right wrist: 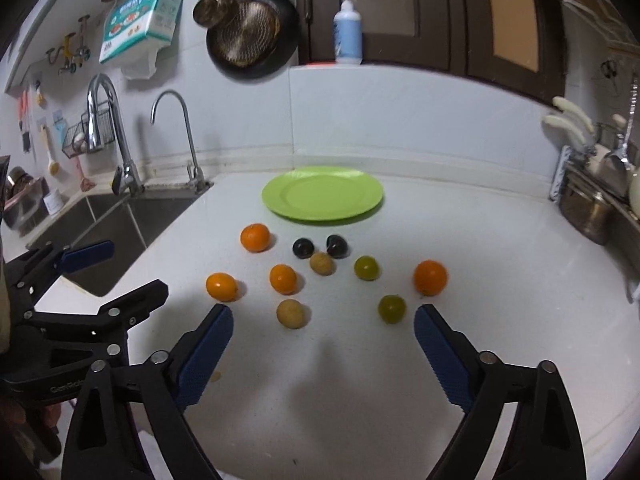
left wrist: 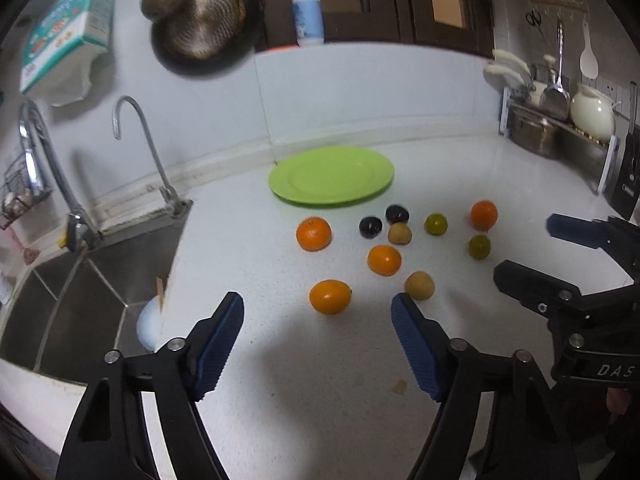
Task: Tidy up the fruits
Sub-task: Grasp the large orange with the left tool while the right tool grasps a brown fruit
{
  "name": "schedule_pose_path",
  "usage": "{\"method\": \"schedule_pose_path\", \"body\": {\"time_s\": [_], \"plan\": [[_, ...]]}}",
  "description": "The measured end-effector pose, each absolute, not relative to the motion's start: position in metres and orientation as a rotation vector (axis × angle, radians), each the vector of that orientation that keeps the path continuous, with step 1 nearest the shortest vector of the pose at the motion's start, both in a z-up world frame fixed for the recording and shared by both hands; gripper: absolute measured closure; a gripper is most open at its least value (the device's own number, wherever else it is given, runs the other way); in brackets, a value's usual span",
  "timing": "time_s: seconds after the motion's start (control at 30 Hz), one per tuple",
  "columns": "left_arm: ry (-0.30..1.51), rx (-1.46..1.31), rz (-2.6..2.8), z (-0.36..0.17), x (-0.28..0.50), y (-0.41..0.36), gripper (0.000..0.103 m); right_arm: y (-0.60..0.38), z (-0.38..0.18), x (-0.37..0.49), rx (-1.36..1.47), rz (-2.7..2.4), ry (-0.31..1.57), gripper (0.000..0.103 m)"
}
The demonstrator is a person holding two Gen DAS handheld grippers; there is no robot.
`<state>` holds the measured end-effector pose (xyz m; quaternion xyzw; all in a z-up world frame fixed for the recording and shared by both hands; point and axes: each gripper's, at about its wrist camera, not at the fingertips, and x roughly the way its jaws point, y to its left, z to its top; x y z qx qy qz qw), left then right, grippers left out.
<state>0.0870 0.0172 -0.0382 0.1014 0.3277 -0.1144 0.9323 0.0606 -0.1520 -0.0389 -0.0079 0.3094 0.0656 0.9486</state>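
Overall, your white speckled worktop (right wrist: 460,248) is clean apart from one small brown fleck near its front edge. A green plate (right wrist: 322,193) lies bare at the back, close to the white splashback. Ten fruits (right wrist: 283,278) are scattered in front of it, none on the plate: four orange, two dark, two green, two tan. One tan fruit touches a dark one; the rest lie apart.

To the left, a steel sink (right wrist: 116,224) is set into the worktop, with two taps (right wrist: 176,136) behind it. Pans (right wrist: 252,32) and a tissue pack (right wrist: 140,16) hang on the wall above. A pump bottle (right wrist: 348,32) stands on the ledge before dark cabinets. A dish rack (right wrist: 596,184) occupies the right corner.

Your left claw (left wrist: 318,306) stands open with nothing gripped, the nearest orange fruit (left wrist: 330,296) just ahead between its tips. Your right claw (right wrist: 324,320) stands wider and empty, a tan and a green fruit just ahead.
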Motion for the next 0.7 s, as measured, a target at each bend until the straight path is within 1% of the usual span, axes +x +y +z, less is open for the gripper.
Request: {"method": "schedule_pose_path", "body": {"time_s": [0.17,0.33,0.47,0.53,0.67,0.7], "plan": [[0.734,0.217,-0.284,-0.058,0.115,0.016,0.039,-0.144,-0.058,0.089,-0.007,0.177,0.707,0.025],[0.809,0.221,-0.339,-0.077,0.138,0.014,0.042,-0.135,-0.078,0.109,-0.010,0.210,0.774,0.038],[0.857,0.224,-0.379,-0.089,0.152,0.011,0.043,-0.131,-0.092,0.125,-0.002,0.221,0.831,0.045],[0.877,0.221,-0.394,-0.094,0.158,0.011,0.046,-0.129,-0.098,0.131,0.003,0.228,0.853,0.049],[0.906,0.214,-0.420,-0.098,0.165,0.011,0.049,-0.126,-0.105,0.140,0.005,0.231,0.881,0.053],[0.909,0.217,-0.425,-0.099,0.168,0.011,0.049,-0.125,-0.105,0.141,0.006,0.232,0.888,0.055]]}}
